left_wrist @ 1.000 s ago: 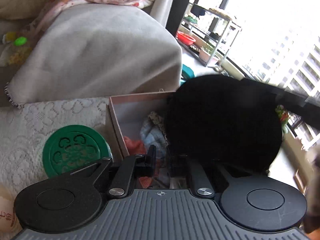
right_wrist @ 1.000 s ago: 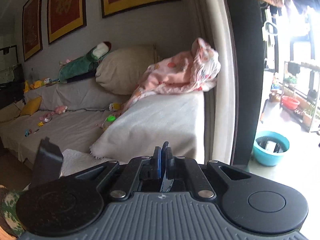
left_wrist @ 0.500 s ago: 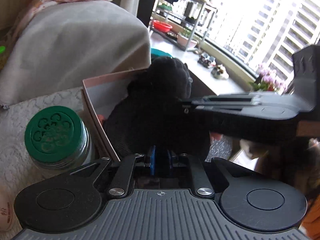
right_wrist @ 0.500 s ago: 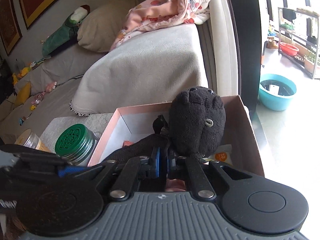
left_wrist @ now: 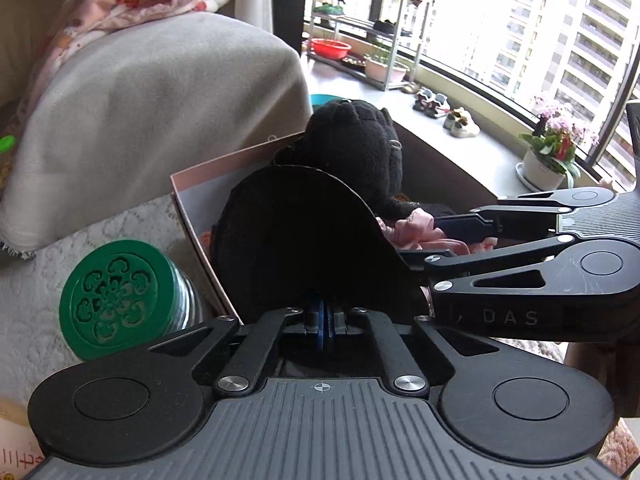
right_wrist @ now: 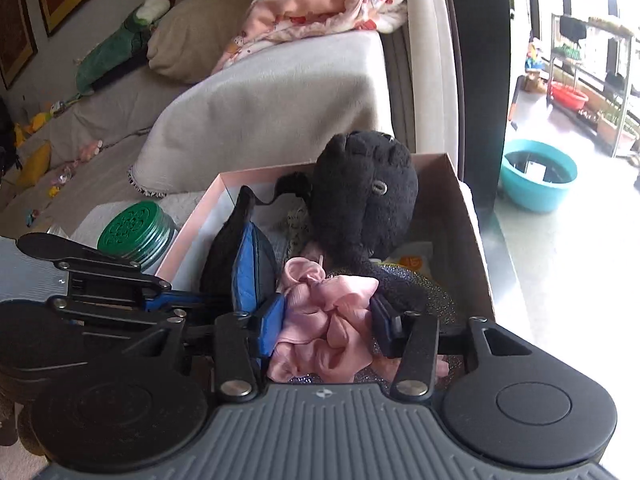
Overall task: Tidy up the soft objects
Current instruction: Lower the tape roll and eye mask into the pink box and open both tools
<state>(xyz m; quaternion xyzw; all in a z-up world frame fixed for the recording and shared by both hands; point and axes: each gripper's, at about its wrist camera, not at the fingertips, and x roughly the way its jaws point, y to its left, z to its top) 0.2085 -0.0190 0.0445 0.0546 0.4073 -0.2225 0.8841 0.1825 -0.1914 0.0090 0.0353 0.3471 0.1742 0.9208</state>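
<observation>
R gripper (right_wrist: 330, 320) is let go: its jaws have just been opening, w/ the pink crinkly cloth scrunchie (right_wrist: 324, 312) lying loose between them, at the near end of the pink cardboard box (right_wrist: 464, 216). It looks dropped in already. To end this step well, lift R straight up & back so the pads don't catch a fold and drag the scrunchie out again.

L gripper (left_wrist: 322, 316) is squeezed tight on a flat round black soft pad w/ a blue edge (left_wrist: 304, 240). The pad stands on its rim in the left part of the box, just beside the scrunchie. I'd lay it flat, then let go – not before, or it may tip over the box wall.

The two grippers are very close, so move one at a time.

A bit farther in the box: a dark glittery soft thing (right_wrist: 420, 292) under the scrunchie, then the big black plush toy (right_wrist: 364, 200) – it sticks up over the back wall & takes much room. Just left of the box, a glass jar w/ a green patterned lid (right_wrist: 136, 228); don't bump it. Far back: the grey-covered sofa (right_wrist: 272, 96) w/ a pink blanket (right_wrist: 320, 0), & a teal basin (right_wrist: 540, 184) on the floor.
</observation>
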